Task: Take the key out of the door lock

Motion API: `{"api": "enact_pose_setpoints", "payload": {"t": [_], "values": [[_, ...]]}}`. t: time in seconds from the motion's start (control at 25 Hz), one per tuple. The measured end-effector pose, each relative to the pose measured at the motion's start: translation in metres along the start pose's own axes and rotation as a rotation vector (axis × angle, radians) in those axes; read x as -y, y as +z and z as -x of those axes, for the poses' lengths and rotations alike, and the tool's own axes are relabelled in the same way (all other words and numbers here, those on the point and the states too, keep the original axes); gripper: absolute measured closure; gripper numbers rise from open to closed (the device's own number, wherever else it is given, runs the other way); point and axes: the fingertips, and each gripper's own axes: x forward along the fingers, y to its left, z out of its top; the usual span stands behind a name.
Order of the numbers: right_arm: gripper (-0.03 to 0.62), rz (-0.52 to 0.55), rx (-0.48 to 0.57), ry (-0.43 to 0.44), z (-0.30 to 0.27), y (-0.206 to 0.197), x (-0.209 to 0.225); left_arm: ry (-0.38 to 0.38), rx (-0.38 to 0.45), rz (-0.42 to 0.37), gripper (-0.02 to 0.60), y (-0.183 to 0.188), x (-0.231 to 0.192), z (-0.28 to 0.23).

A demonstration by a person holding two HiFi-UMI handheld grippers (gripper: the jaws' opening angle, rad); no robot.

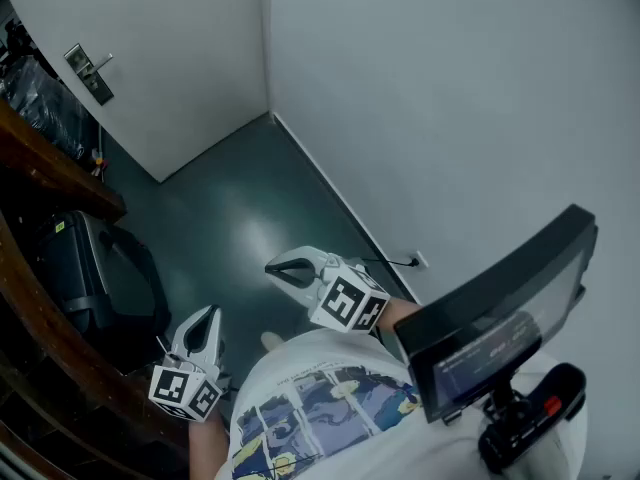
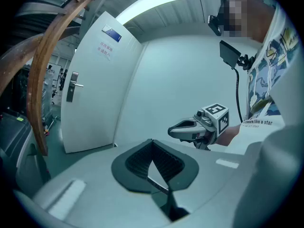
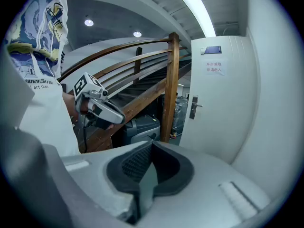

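Between white walls (image 1: 450, 88), glossy green floor (image 1: 240, 198) and white door (image 1: 170, 58)

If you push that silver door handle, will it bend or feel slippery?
The door handle looks like shiny metal, so probably stiff, not bendy, and maybe a little slippery. It is a lever sticking sideways from the door, so a push would likely swing it down.

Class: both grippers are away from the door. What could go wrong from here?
The left gripper and right gripper are both shut; arriving so, they might bump the lock instead of grasping. No key can be made out at the door handle from here, so aim may be off. The wooden railing crowds the left side.
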Motion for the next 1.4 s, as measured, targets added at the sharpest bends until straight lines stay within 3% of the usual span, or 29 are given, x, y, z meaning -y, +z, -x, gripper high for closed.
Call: {"api": "enact_pose_setpoints", "payload": {"t": [0.36, 0.72, 0.92, 1.16, 1.4], "values": [[0.591, -0.036, 0.024, -0.046, -0.021, 0.021, -0.044, -0.013, 0.000, 0.006, 0.577, -0.012, -0.020, 0.054], [0.574, -0.058, -0.047, -0.048, -0.056, 0.016, -0.068, -0.006, 0.009, 0.048, 0.577, -0.027, -0.067, 0.077], [0.568, -0.048, -0.066, -0.028, -0.085, 0.021, -0.042, 0.035, 0.035, 0.065, 0.577, -0.016, -0.097, 0.068], [0.555, -0.027, -0.040, 0.021, -0.143, 0.040, 0.019, 0.110, 0.041, 0.091, 0.577, 0.009, -0.160, 0.039], [0.546, 0.025, -0.002, 0.099, -0.198, 0.070, 0.094, 0.202, 0.046, 0.076, 0.577, 0.065, -0.220, -0.005]]}}
